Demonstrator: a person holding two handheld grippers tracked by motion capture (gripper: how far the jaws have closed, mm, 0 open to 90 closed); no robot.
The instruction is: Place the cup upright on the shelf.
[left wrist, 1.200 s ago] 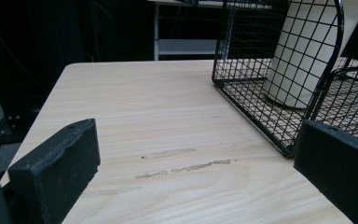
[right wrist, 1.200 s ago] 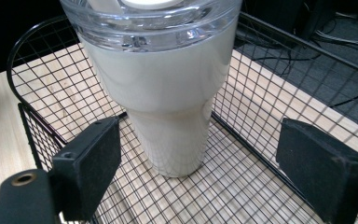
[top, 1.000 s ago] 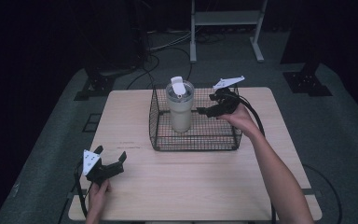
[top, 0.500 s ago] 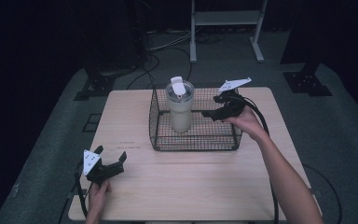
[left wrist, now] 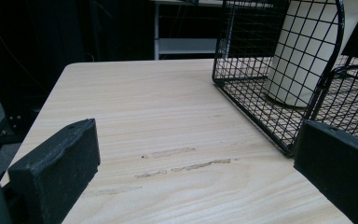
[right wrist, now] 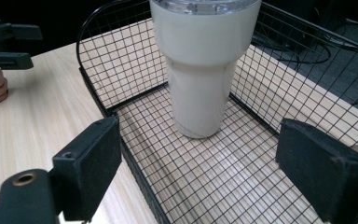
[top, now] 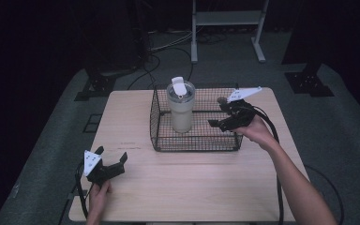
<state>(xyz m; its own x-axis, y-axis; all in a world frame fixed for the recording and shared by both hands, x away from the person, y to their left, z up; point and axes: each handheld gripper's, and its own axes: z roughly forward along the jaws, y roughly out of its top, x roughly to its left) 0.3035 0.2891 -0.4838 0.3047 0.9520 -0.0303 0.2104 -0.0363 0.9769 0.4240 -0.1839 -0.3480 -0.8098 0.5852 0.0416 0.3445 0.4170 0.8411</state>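
Black jaws, right: right gripper [top: 222, 118] held over the right end of the wire basket [top: 194, 140], jaws wide apart, nothing between them; in the right gripper view [right wrist: 198, 172] they look down into the basket toward the tumbler.
Cream tumbler [top: 181, 107]: upright on the basket floor, left-of-middle, clear lid with a flip tab raised; apart from the right jaws, not touched. Seen close in the right gripper view [right wrist: 199, 60], base on the mesh floor.
Basket: black wire, open top, rectangular, sits on the far middle of the desk; tumbler is its one item.
Right hand [top: 255, 132]: grips the right gripper from the basket's right side, forearm coming up from bottom right, cable trailing along it.
Black jaws, left: left gripper [top: 110, 161] low at the near left corner of the desk, jaws apart, empty; in the left gripper view [left wrist: 193, 182] bare wood lies between them, basket corner [left wrist: 279, 116] near the jaw on the right of that view.
Left hand [top: 98, 194]: holds the left gripper from below, well apart from the basket.
Desk [top: 131, 122]: pale wood, faint scuff marks [left wrist: 186, 165] ahead of the left jaws.
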